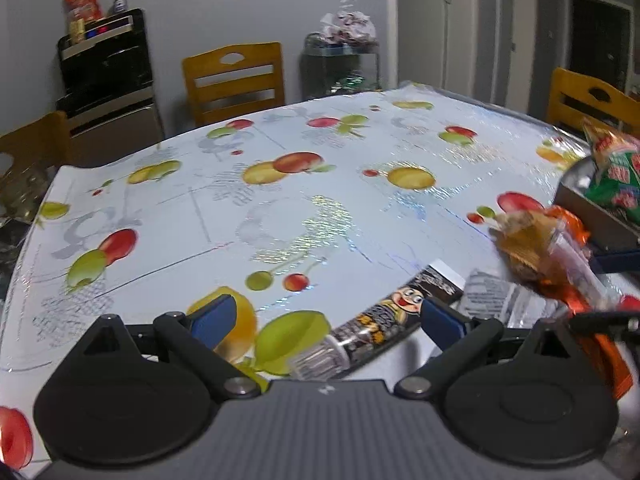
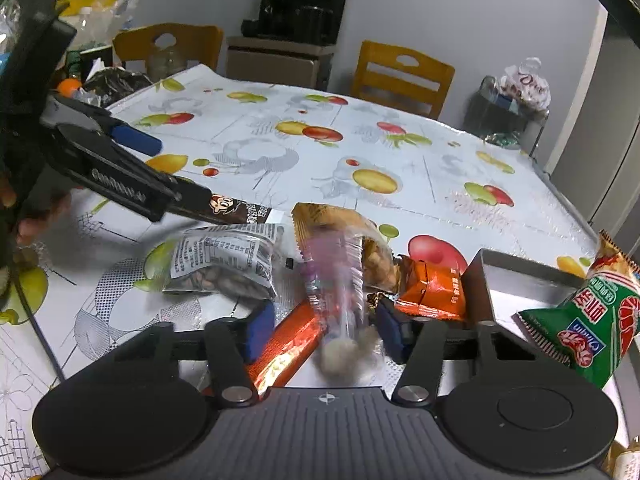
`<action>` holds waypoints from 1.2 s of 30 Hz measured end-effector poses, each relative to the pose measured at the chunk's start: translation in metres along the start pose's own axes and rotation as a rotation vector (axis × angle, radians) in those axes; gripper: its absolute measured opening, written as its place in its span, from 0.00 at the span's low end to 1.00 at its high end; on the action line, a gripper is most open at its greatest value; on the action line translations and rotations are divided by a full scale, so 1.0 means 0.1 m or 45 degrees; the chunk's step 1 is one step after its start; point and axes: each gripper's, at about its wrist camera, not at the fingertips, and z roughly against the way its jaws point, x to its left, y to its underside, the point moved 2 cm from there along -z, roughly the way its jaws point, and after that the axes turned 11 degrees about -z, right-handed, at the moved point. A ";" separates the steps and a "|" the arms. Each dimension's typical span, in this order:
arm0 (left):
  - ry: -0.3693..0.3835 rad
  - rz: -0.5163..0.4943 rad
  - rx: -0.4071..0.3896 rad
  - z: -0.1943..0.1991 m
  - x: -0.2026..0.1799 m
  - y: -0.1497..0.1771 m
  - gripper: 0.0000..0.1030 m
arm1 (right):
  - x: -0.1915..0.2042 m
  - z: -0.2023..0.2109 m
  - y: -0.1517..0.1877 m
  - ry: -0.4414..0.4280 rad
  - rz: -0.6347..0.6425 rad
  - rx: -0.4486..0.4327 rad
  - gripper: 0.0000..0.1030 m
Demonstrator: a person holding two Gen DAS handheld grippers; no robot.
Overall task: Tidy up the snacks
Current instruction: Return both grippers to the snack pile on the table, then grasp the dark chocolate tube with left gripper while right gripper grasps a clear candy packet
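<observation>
Sorting the snack pile by the tabletop's near right corner, you have both tools angled down at it. Your left tool (image 1: 326, 322) stands wide around the dark cartoon-printed snack stick (image 1: 384, 320), pads not yet pressing, so it lies flat on the tabletop (image 1: 280, 200). Your right tool (image 2: 326, 330) sits narrower, straddling a clear wrapped snack (image 2: 340, 292) and an orange bar (image 2: 288, 350); blur hides whether its pads grip, so I cannot tell. The grey metal tray (image 2: 520, 276) at the right edge already holds a green shrimp-cracker bag (image 2: 588, 320), likely the goal. A seed packet (image 2: 228, 260) and orange pouch (image 2: 432, 288) lie loose beside it.
</observation>
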 end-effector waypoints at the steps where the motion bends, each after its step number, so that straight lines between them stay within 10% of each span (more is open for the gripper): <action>1: 0.006 -0.014 0.002 -0.02 -0.03 0.01 0.97 | -0.01 0.01 0.00 -0.004 -0.007 -0.003 0.41; 7: 0.040 -0.057 -0.009 -0.06 -0.11 0.03 0.97 | -0.08 0.07 0.00 -0.029 -0.060 -0.010 0.25; 20: 0.156 -0.072 0.026 -0.01 -0.14 0.04 0.64 | -0.12 0.27 0.09 -0.096 -0.099 0.002 0.25; 28: 0.303 -0.088 0.036 0.10 -0.25 0.04 0.64 | -0.17 0.38 0.18 -0.115 -0.113 0.007 0.25; 36: 0.145 -0.009 0.038 0.01 -0.31 0.01 0.65 | -0.22 0.42 0.26 -0.124 -0.143 0.009 0.25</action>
